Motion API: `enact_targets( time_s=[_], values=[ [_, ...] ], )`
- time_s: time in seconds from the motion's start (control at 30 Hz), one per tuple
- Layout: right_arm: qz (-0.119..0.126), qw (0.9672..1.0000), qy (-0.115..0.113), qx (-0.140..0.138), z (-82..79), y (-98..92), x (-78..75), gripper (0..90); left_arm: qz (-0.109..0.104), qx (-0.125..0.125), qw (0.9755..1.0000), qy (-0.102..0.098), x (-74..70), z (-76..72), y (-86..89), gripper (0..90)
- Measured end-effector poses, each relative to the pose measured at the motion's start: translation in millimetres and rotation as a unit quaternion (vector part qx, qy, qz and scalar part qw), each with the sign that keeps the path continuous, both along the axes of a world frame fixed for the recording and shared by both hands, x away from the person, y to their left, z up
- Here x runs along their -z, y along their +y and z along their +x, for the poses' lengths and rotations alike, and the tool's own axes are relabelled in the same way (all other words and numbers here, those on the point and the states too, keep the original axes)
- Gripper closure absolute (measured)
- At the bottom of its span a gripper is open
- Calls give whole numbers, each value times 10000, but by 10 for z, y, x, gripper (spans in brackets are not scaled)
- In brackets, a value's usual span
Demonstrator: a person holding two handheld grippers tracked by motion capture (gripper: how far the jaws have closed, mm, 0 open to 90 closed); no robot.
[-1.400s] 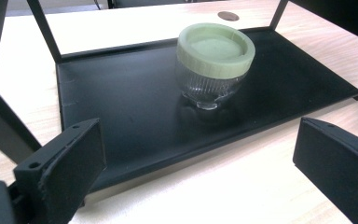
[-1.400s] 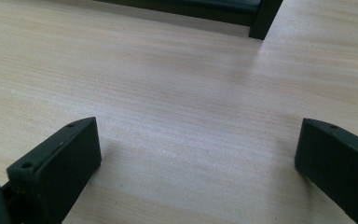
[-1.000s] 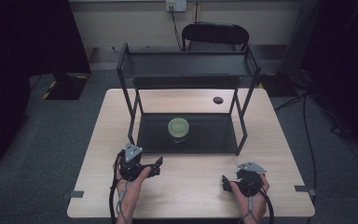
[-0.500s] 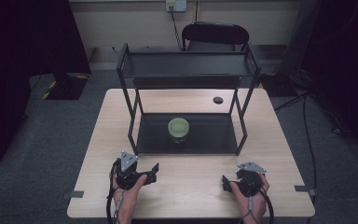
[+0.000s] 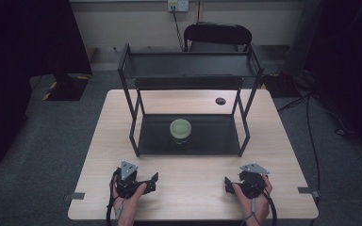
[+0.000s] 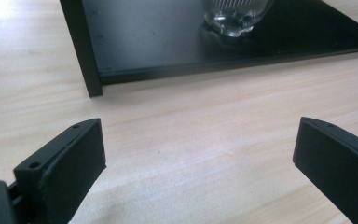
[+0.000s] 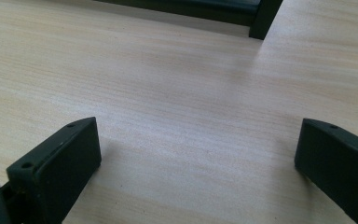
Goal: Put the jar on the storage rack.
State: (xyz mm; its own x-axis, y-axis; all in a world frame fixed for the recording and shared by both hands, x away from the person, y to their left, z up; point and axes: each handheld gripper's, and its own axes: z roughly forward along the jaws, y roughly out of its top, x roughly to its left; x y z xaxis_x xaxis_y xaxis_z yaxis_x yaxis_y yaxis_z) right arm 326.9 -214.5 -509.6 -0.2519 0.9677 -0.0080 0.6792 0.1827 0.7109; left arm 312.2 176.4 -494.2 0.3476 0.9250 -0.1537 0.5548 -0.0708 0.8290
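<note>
A glass jar with a pale green lid (image 5: 180,129) stands on the lower plate of a black two-tier rack (image 5: 217,136) at mid-table. My left gripper (image 5: 147,181) rests near the table's front left, open and holding nothing. In the left gripper view its jaws (image 6: 198,161) stand wide apart over bare wood, with the jar's glass base (image 6: 235,16) ahead on the rack's plate (image 6: 168,37). My right gripper (image 5: 238,182) sits near the front right, also open. In the right gripper view (image 7: 198,161) nothing lies between its fingers (image 7: 58,168).
The rack's front posts (image 6: 81,51) (image 7: 263,18) stand on the light wooden table (image 5: 193,188). A small black disc (image 5: 220,100) lies behind the rack at the right. A black chair (image 5: 217,35) stands beyond the table's far edge. Cables trail across the floor at the right (image 5: 311,122).
My left gripper has drawn back toward the table's front edge. The right gripper has hardly moved. Both stay open.
</note>
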Motion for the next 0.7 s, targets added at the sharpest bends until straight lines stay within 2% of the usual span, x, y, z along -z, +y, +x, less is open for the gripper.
enact_targets(
  time_s=[0.3,0.6,0.7],
  values=[
    [0,10000,-1,1,0,0,0,0,44,-82,9997,246,115,-3,7,21],
    [-3,10000,-2,12,-2,1,0,0,47,-198,9989,428,128,22,13,21],
    [-2,10000,-1,15,-2,2,0,0,246,-279,9974,617,137,45,-22,22]
  ],
)
